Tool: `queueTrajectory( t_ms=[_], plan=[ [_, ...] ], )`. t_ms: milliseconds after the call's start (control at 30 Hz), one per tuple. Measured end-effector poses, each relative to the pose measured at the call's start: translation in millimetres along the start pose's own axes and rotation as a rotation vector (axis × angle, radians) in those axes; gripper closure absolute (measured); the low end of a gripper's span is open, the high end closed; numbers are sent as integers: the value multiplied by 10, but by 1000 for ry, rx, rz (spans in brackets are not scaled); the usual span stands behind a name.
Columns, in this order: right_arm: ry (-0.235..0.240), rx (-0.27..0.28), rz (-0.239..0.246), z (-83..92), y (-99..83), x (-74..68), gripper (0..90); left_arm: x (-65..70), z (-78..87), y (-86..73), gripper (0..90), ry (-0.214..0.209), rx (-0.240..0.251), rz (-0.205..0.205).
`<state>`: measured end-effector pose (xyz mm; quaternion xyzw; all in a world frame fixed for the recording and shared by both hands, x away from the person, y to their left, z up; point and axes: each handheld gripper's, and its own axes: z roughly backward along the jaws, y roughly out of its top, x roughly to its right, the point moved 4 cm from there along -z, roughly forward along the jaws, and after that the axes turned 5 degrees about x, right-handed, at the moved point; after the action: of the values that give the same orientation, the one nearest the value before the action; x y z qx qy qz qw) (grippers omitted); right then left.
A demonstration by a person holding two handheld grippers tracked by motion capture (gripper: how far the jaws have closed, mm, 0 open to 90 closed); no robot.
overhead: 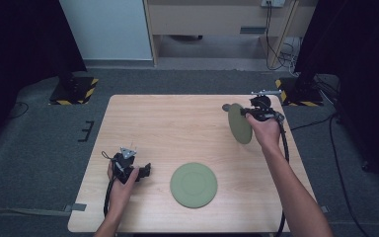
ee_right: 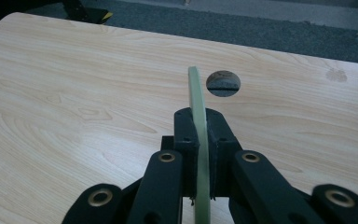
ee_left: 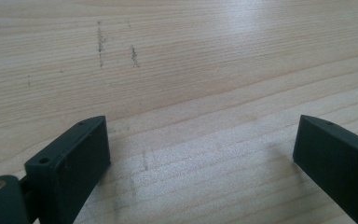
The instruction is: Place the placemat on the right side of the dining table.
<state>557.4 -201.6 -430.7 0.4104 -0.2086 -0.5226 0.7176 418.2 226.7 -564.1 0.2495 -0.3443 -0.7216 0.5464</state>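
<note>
At the near edge of the pale wooden table, a green plate lies flat, just right of the left claw, which rests low with its jaws spread wide over bare wood and nothing between them. Farther back, toward the far right corner, the right claw is clamped tight on the rim of a second green plate, held on edge above the table so its face turns sideways; in the right gripper view the thin rim stands upright between the closed jaws, with a round cable hole in the tabletop just beyond. The plate looks stiff, light and smooth, likely hard plastic, so a rim grip suits it, though a slick edge could let it swing or slip. Beyond the table lie grey carpet and dark stands with striped bases.
</note>
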Motion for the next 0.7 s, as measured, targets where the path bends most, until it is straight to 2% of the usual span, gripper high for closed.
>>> queueTrajectory(
  t_ms=[467, 700],
  plan=[
    [-25, 1, -32, 87, -82, 294, 855, 2, -4, 2, 34, 6, -1, 0],
    [-27, -2, -41, 108, -120, 381, 854, 2, -6, 2, 34, 8, -1, 0]
  ],
)
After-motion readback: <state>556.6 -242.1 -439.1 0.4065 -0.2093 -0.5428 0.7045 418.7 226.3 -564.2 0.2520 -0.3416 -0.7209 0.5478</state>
